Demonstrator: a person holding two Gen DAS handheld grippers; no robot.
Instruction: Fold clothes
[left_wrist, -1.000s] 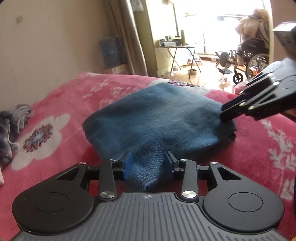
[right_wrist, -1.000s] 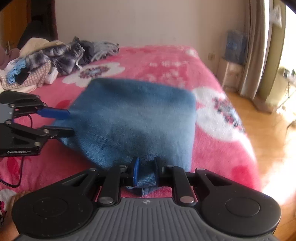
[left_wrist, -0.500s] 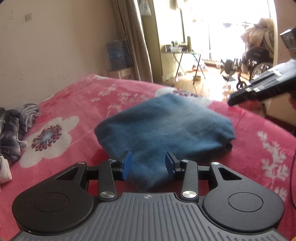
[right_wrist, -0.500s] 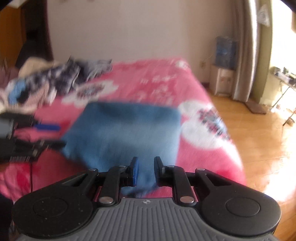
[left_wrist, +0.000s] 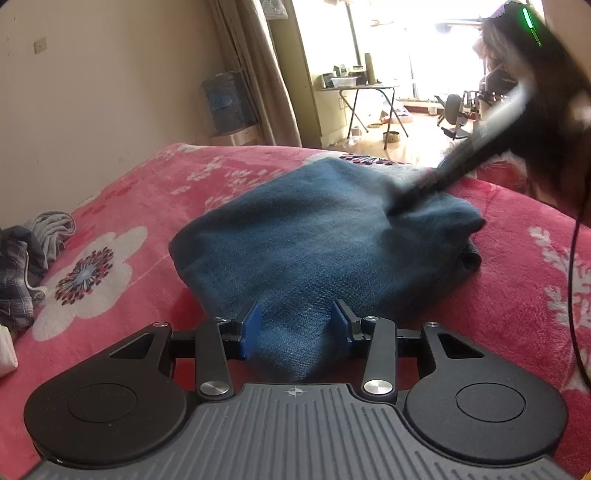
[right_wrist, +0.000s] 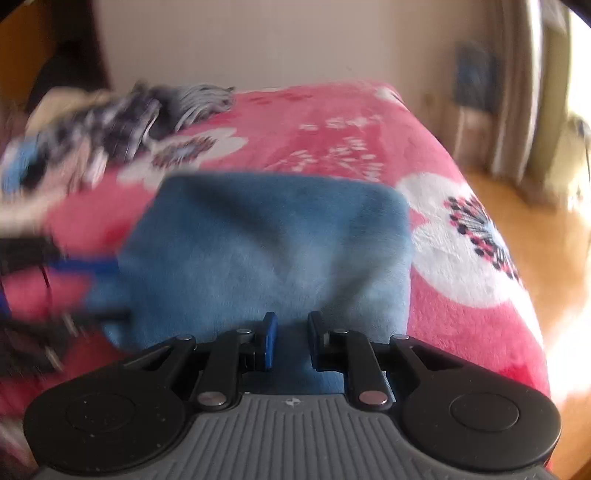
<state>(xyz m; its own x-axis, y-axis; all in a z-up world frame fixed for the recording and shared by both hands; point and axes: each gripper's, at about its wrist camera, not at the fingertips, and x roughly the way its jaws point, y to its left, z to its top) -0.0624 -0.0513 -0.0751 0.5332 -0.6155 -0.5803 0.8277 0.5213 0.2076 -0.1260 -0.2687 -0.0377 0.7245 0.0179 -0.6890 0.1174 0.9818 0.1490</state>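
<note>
pink floral bedding (left_wrist: 122, 206) covers the bed that fills both our views, and on it lies the blue garment (left_wrist: 317, 236), already a compact, roughly square bundle with layers stacked at its near-right corner.

we see the garment straight ahead of the left claw (left_wrist: 293, 326): its nearest corner runs in between the blue pads, which stand apart on either side of the cloth without pinching it, so we read that claw as open around the corner. from the right wrist view the same garment (right_wrist: 273, 243) spreads forward and to the left of the right claw (right_wrist: 290, 341); cloth sits between its fingers too, with a narrow gap showing, though the blur keeps us from saying whether it presses the fabric.

the two claws meet the bundle from neighbouring sides, so their lines of reach cross over it. in the left view the right claw's tip (left_wrist: 417, 190) rests on or just above the far-right part of the top layer. we judge neither side clearly longer; the bundle would fit a fold about to be taken once more or a finished one being smoothed.

outward, a heap of other clothes (right_wrist: 110, 118) lies near the head of the bed, well apart from the bundle, and the wooden floor (right_wrist: 554, 258) runs along the bed's right.
</note>
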